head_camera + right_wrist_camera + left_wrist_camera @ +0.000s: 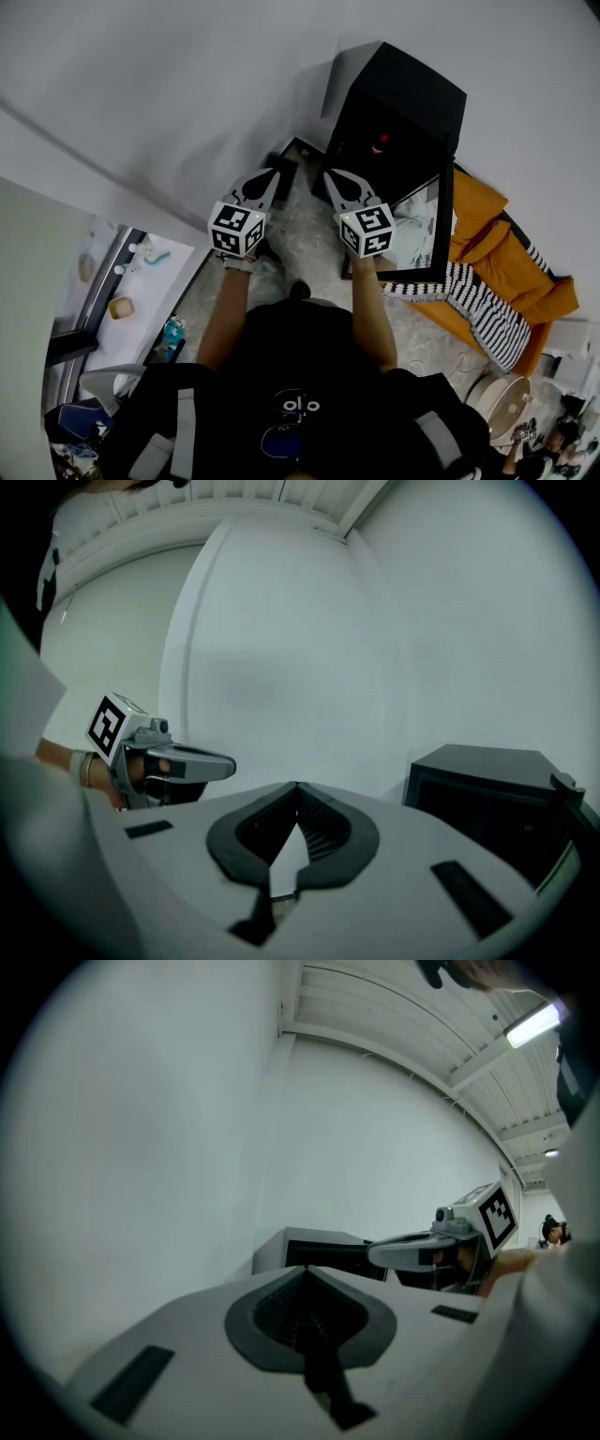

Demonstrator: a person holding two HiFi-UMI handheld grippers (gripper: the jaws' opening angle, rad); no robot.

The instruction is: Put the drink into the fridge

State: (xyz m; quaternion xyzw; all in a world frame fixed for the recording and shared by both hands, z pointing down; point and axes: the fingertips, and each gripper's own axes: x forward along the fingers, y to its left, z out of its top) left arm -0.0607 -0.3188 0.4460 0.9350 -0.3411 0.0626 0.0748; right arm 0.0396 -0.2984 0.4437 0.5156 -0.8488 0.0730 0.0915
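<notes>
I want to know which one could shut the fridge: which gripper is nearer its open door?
The right gripper: it hangs beside the black fridge's open door, while the left gripper is further off, on the side away from it.

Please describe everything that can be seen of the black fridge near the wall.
The fridge is a small black box with a matt top. It stands upright on the pale floor, close to the white wall. Its door seems swung open toward the person: a dark frame around a shiny panel. A small red spot shows in its dark front. Only the floor appears to touch it.
</notes>
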